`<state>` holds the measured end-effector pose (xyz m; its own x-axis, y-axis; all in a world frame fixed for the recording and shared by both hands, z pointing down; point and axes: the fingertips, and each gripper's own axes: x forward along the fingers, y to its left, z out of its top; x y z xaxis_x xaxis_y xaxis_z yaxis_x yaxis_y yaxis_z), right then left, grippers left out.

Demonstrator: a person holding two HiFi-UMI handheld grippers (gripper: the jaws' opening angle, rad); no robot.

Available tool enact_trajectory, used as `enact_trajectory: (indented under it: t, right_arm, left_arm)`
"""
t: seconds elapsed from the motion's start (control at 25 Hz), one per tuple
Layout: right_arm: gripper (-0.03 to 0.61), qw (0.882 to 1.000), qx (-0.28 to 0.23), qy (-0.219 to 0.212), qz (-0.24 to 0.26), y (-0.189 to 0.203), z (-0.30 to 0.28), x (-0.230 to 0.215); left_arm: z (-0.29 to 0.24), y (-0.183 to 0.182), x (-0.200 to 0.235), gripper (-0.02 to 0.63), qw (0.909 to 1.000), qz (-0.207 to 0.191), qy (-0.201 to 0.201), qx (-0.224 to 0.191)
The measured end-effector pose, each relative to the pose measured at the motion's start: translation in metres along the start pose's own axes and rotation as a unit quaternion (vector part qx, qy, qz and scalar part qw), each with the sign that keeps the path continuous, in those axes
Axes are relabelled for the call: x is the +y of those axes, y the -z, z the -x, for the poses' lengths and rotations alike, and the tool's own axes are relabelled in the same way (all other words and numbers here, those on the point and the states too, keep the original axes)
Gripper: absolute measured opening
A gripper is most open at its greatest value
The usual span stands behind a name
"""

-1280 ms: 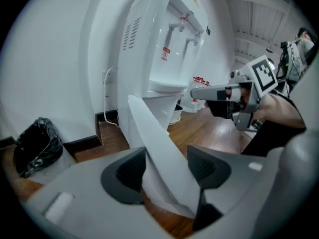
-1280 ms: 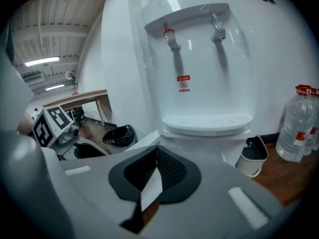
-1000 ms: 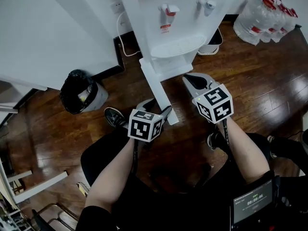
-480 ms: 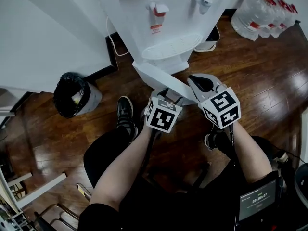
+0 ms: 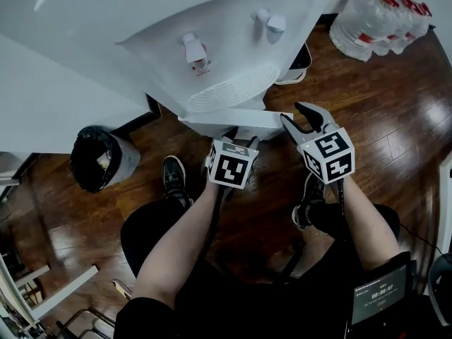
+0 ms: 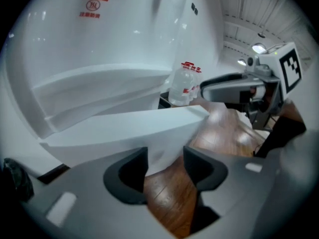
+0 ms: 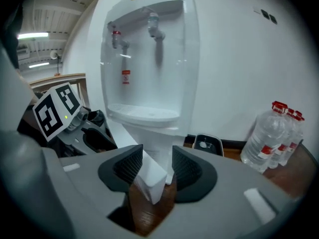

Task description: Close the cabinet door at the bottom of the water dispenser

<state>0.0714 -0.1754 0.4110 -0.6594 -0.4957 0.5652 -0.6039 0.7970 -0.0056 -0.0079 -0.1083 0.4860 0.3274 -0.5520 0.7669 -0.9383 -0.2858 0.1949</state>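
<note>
- We see the cabinet door point(image 5: 233, 124) at the foot of the water dispenser point(image 5: 212, 55), under the drip tray point(image 5: 229, 90). It stands ajar, swung out from the cabinet front above the wooden floor point(image 5: 367, 119), with its free end toward the right tongs.
- The left tongs point(image 6: 164, 166) are partly open. The lower edge of the white door point(image 6: 124, 128) runs just ahead of them and dips into the gap next to the left-hand jaw, but they are not clamped on it.
- The right tongs point(image 7: 153, 169) are also parted, with the door's end edge point(image 7: 149, 178) standing upright in the gap. We cannot tell whether either pad touches it.
- Each of the tongs carries a cube printed with black-and-white square markers.
- On the dispenser front, a small red label point(image 6: 92, 8) sits below the red-handled tap point(image 5: 194, 48). It shows a round symbol over red characters too small for us to read. A second tap point(image 5: 272, 23) is beside the red one.
- Large clear water bottles point(image 5: 374, 16) with red caps and red labels stand on the floor by the wall, to the right of the dispenser. Their print is illegible.
- A bin point(image 5: 95, 157) lined with a black bag stands well to the left.
- A small screen point(image 5: 380, 295) at lower right shows timer-like digits, too small to be sure of.
</note>
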Motion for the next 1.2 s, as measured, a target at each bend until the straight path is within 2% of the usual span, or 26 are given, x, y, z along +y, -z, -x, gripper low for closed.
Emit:
enact_trajectory:
  t: [0.08, 0.2, 0.32, 0.4, 0.56, 0.68, 0.8, 1.08, 1.2]
  right_arm:
    - [0.232, 1.0, 0.011, -0.003, -0.028, 0.009, -0.002, -0.017]
    - [0.366, 0.997, 0.052, -0.037, -0.048, 0.036, -0.016, -0.022]
    - [0.391, 0.991, 0.118, -0.051, -0.04, 0.082, -0.04, -0.018]
    - [0.393, 0.989, 0.137, -0.042, -0.032, 0.102, -0.058, -0.018]
    - [0.391, 0.993, 0.115, -0.021, -0.034, 0.108, -0.089, -0.015]
    - [0.368, 0.993, 0.117, -0.02, -0.025, 0.112, -0.108, -0.013]
    - [0.349, 0.991, 0.131, -0.036, -0.016, 0.124, -0.125, -0.014]
    - [0.334, 0.993, 0.115, -0.036, -0.006, 0.107, -0.13, -0.014]
    - [0.336, 0.992, 0.115, -0.041, -0.002, 0.104, -0.133, -0.012]
  left_arm:
    - [-0.006, -0.008, 0.004, 0.229, 0.9999, 0.013, 0.001, 0.0]
    - [-0.01, -0.015, 0.013, 0.229, 0.9998, 0.017, -0.006, 0.004]
    - [-0.014, -0.013, 0.015, 0.229, 0.9996, 0.022, -0.002, 0.018]
    - [-0.017, -0.012, 0.012, 0.229, 0.9994, 0.022, 0.005, 0.025]
    - [-0.021, -0.009, 0.014, 0.229, 0.9992, 0.037, -0.002, 0.016]
    - [-0.032, -0.009, 0.013, 0.229, 0.9976, 0.068, -0.001, 0.014]
    - [-0.045, -0.013, 0.012, 0.25, 0.9941, 0.106, 0.01, 0.02]
    - [-0.044, -0.016, 0.016, 0.258, 0.9925, 0.119, 0.009, 0.024]
    - [-0.047, -0.016, 0.015, 0.257, 0.9929, 0.113, 0.016, 0.031]
